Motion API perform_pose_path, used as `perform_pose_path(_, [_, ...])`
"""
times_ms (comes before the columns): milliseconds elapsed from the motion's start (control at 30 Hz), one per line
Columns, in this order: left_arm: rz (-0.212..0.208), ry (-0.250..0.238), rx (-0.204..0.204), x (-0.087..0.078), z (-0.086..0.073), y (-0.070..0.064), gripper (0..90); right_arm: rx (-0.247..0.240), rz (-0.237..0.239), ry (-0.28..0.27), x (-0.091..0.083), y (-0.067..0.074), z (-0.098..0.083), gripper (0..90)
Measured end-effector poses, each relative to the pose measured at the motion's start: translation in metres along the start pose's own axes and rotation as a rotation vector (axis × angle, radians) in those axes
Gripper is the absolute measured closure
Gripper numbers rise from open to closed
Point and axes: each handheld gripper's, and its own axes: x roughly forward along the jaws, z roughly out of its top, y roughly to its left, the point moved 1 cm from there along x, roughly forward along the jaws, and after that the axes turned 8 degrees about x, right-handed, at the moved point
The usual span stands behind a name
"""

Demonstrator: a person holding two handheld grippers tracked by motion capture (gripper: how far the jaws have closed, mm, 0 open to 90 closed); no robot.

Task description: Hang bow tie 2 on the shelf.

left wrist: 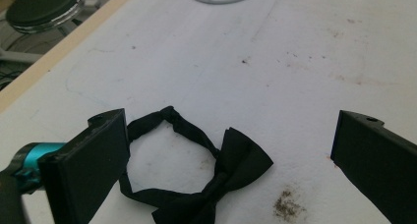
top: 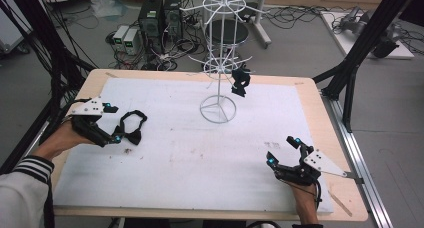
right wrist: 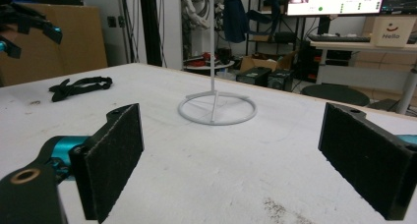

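left gripper fingers wide, straddling bow tie flat on desk to grasp it | right gripper fingers wide, idle, clear of rack

Counts: 2 black bow ties, 1 on table, 1 hung on rack. 1 white wire rack. 2 grippers, left & right. 1 table. 2 PC towers on floor.
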Motion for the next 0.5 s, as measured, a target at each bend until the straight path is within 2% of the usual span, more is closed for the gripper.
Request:
perform_pose_path(100, [-0.048,0.040,-0.014,0.002,0.000,0.006,1.7,0.001,0.009,0.005,0.001,0.001,-0.004,9.2])
perform_pose_path(200, [-0.077,0.089,-0.011,0.004,0.001,0.009,1.7,-0.007,0.015,0.014,0.003,0.000,-0.006,9.2])
perform_pose_path(500, [-0.110,0.184,0.052,0.011,0.008,0.015,1.7,0.005,0.007,-0.004,0.001,-0.001,-0.009,9.2])
